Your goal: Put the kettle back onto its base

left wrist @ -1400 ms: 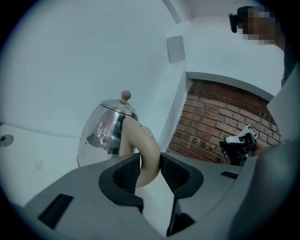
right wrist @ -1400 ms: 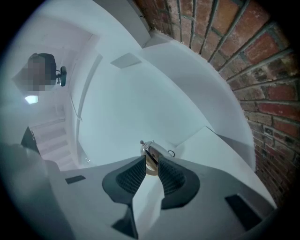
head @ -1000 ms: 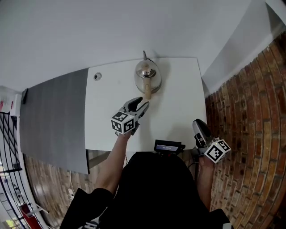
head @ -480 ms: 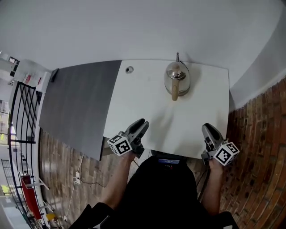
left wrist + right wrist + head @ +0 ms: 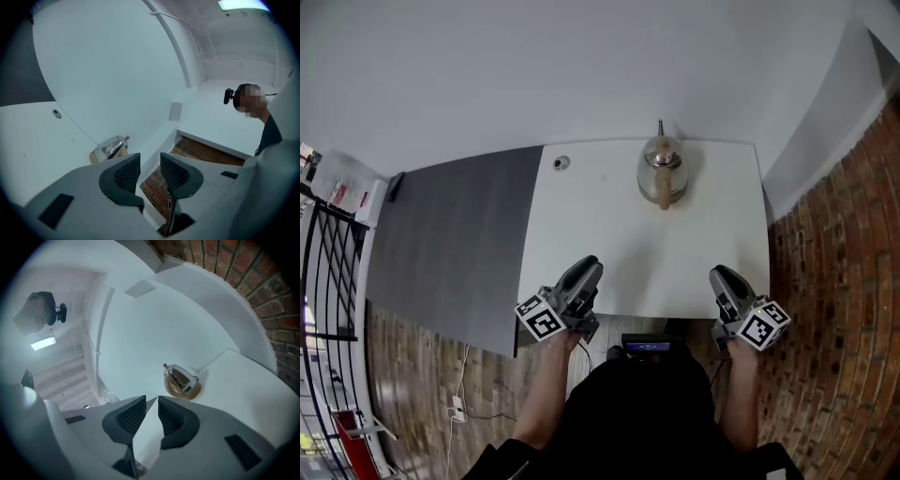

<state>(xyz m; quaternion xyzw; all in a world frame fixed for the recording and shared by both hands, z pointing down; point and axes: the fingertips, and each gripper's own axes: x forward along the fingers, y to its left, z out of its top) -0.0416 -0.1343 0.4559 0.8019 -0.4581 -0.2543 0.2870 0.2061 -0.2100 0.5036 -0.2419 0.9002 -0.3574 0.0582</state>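
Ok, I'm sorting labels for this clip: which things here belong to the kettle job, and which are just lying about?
Job: kettle; tan base, seemingly under it; table.
Just there: round fitting in the tabletop; grey panel; brick floor.

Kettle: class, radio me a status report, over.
Left gripper empty, jaws just closing partly. Right gripper empty, jaws apart. Kettle upright at far edge of table, untouched. Nothing in the way.

kettle [image 5: 661, 169]: shiny steel, upright | on tan base [image 5: 175, 392] | far edge of table [image 5: 600, 253]
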